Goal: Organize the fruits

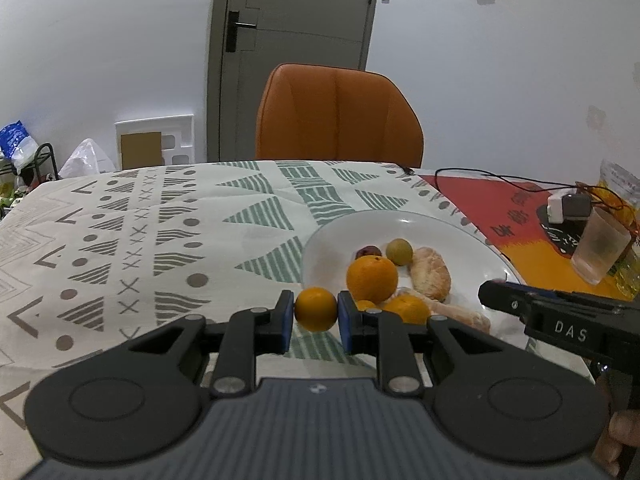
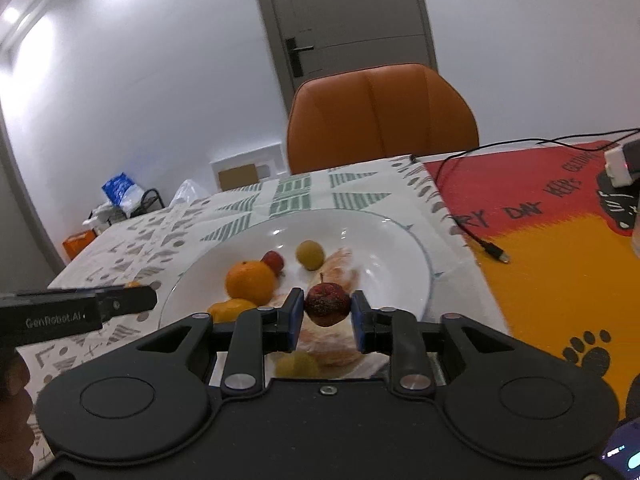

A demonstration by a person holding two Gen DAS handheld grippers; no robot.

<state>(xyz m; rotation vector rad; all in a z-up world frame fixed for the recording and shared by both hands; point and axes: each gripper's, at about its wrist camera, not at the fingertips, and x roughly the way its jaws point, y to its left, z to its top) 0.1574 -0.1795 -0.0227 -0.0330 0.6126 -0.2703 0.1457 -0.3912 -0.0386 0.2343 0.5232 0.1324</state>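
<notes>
A small orange (image 1: 316, 309) is pinched by the left gripper (image 1: 316, 322); a dark red apple (image 2: 327, 304) is pinched by the right gripper (image 2: 327, 320) above a white plate (image 2: 416, 264).

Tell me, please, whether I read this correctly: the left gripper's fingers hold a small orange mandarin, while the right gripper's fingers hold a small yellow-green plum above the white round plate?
Not quite. The right gripper has a small dark red apple between its fingers, not a yellow-green plum, as the right wrist view shows. The rest stands: the left gripper holds a small orange mandarin, and the white round plate lies below.
</notes>
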